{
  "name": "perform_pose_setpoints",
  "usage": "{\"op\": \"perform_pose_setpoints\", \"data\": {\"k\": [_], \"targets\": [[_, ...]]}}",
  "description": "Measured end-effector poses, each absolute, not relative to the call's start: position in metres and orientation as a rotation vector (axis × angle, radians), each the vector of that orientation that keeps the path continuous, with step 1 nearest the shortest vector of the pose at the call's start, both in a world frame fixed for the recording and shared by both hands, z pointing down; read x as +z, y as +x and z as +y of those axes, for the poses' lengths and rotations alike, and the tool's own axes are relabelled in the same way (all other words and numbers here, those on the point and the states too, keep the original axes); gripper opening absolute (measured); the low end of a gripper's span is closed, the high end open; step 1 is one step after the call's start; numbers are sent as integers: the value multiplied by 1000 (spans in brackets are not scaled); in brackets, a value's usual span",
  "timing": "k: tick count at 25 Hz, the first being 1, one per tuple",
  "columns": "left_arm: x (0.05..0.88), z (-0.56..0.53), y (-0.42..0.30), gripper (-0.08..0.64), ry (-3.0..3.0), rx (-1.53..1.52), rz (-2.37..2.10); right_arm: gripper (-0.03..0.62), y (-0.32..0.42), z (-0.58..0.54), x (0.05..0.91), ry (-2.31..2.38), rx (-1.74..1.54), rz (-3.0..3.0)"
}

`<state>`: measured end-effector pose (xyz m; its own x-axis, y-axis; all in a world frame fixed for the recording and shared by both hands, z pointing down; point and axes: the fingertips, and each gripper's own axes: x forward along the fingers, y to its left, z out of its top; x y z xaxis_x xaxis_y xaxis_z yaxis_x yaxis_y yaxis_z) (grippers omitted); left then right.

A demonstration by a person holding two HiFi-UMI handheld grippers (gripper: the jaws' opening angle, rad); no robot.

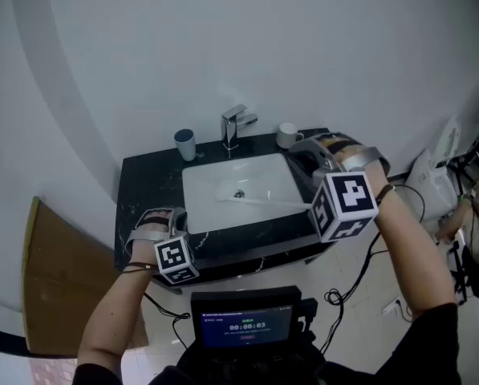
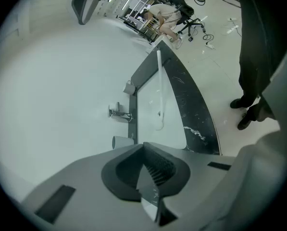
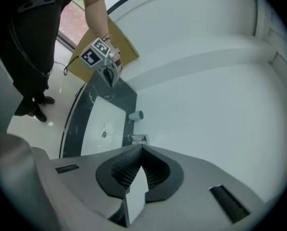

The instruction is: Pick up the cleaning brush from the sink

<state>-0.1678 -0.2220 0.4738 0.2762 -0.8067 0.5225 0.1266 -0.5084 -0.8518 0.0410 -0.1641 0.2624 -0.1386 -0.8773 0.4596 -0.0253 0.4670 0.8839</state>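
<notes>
two grippers up, neither on anything. nearest the person, a small screen (image 1: 245, 326) sits low in the head view. just past it the left gripper (image 2: 143, 147) hangs over the front left corner of the black worktop (image 1: 143, 191), jaws together, nothing between them. the right gripper (image 3: 141, 149) is held higher, over the right end of the worktop beside the basin, tilted down, jaws also pressed together and empty.

next out, the white sink (image 1: 199, 207) is set in the middle of the worktop. the cleaning brush (image 1: 267, 201) lies in it, a long white handle running from near the drain toward the right front edge of the basin. no jaw touches it, and both grippers are well apart from it. which end is the bristle head, cannot tell.

behind the sink: tap (image 1: 233, 125) at the centre, a blue cup (image 1: 184, 144) to its left, a white cup (image 1: 286, 135) to its right, then plain white wall.

progress call: nothing done yet. all of it is left: pick a gripper (right looks closer to the handle end), spread its jaws, drop into the basin, close on the handle, lift clear.
</notes>
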Motion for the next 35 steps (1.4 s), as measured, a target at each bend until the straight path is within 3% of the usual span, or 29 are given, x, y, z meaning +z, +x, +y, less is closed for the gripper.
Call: {"op": "perform_pose_setpoints", "data": {"k": [10,16,17,18,24,26,35], "targets": [[484,-230,-166,9,-1775,-1377,693,0,43,-177,277,869,-788,-1680],[500,-239,-116,9,-1801,-1459,816,0,95,-218,320,824,-657,-1889],[501,-241,-102,9,-1816,-1470,854,10,107,-226,331,801,-615,-1927],[504,-240,-88,9,-1829,-1487,889,67,118,-232,343,769,-577,-1957],[506,-233,-20,9,-1827,-1551,1158,77,173,-270,409,527,-460,-1995],[510,-224,-4,9,-1839,-1573,1215,156,180,-278,434,468,-381,-2020],[548,-189,-13,18,-1646,-1790,1293,158,157,-298,586,443,273,-2021]]}}
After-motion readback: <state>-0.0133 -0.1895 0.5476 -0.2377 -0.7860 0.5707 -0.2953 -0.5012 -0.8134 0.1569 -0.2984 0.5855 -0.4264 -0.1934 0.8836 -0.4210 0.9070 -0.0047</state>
